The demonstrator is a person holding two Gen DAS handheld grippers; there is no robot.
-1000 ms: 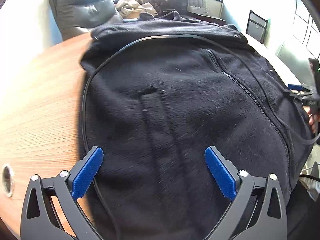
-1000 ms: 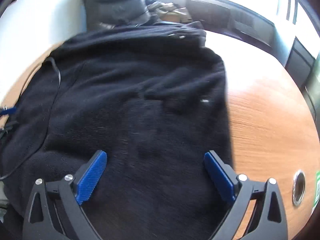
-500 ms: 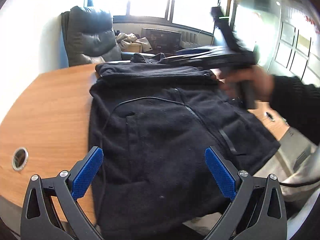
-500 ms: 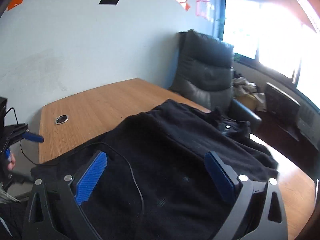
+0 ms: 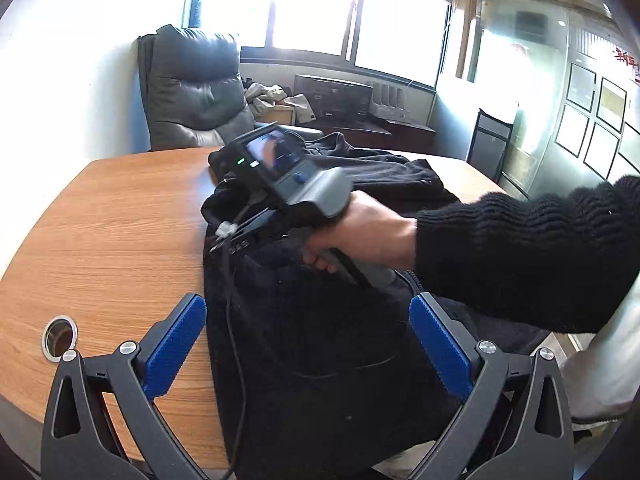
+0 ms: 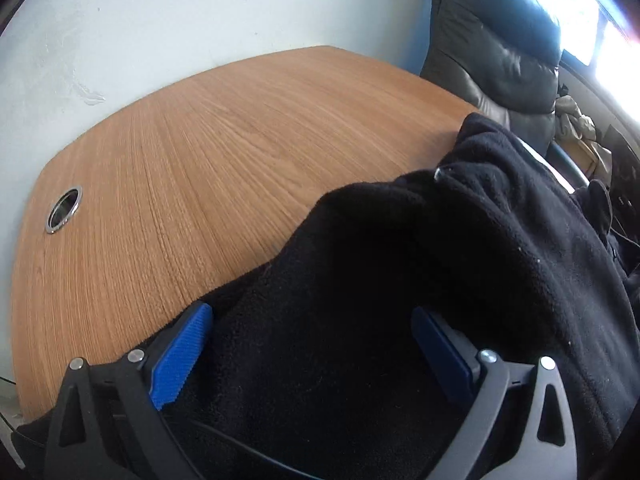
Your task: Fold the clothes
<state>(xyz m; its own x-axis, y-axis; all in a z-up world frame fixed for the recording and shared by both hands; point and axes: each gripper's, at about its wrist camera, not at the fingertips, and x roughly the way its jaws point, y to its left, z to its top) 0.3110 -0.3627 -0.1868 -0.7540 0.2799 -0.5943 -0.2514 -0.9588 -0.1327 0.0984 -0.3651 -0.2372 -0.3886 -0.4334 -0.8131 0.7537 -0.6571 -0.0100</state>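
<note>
Black fleece jacket [image 5: 328, 344] spread soft, thick and floppy across wooden table [image 5: 120, 240], near hem draped over the edge, best pinched at a doubled edge; left gripper [image 5: 308, 340] spread wide above it, right gripper [image 6: 308, 344] spread wide over fleece folds; no containers seen.

We see a wooden bench [image 5: 120, 232] with a metal-ringed cable hole [image 5: 59, 337] near its left edge; the same hole [image 6: 64, 209] shows in the right wrist view. Behind the bench stands a dark leather armchair [image 5: 196, 88] against a white wall [image 6: 160, 16]. Bright windows [image 5: 320, 4] run along the back, above a low cabinet [image 5: 332, 96]. Beside the armchair lies a heap of pale cloth [image 5: 272, 98]. Framed pictures [image 5: 592, 112] hang on the right wall.
</note>
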